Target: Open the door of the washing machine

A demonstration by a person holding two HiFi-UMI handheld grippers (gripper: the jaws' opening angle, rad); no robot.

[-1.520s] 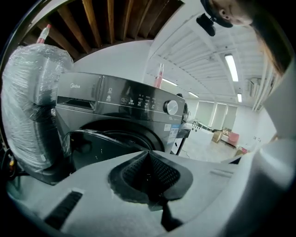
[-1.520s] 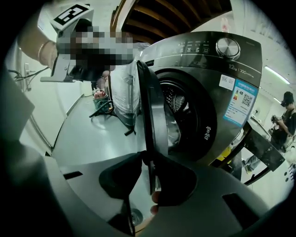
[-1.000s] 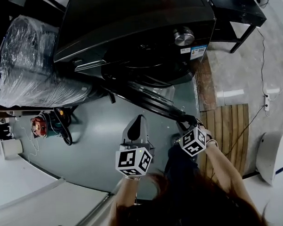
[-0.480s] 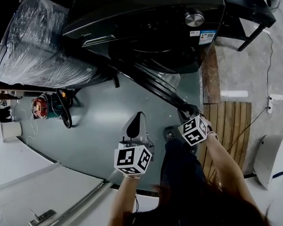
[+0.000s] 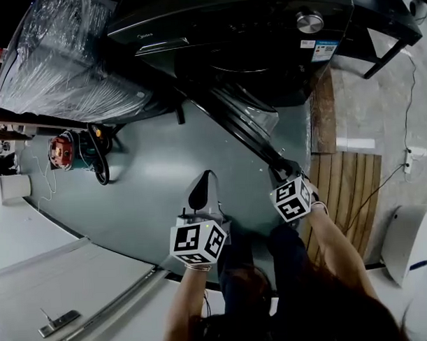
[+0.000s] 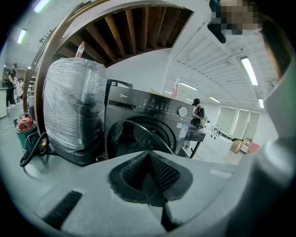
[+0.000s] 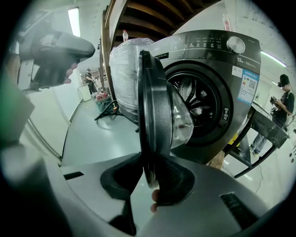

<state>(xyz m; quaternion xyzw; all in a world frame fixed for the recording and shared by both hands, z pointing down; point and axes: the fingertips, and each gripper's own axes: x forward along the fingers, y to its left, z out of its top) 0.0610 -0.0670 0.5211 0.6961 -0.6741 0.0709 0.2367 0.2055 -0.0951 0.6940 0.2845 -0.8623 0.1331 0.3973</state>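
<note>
The washing machine (image 5: 250, 32) sits at the top of the head view, dark and wide. Its door (image 5: 247, 134) is swung out from the front. From above it looks like a long dark strip. The strip runs slantwise from the top middle down to the lower right. Its free end points at the right claw (image 5: 282, 167).

In the right gripper view the door (image 7: 155, 115) stands straight up in the middle, seen from its thin side. Its glass bowl bulges to the right, toward the round hole of the machine. The right claw (image 7: 150, 178) pinches the bottom rim of the door, about half closed.

The left claw (image 5: 204, 191) hangs over the green floor (image 5: 151, 189), left of the door. Its jaws are together, with nothing in them.
</note>
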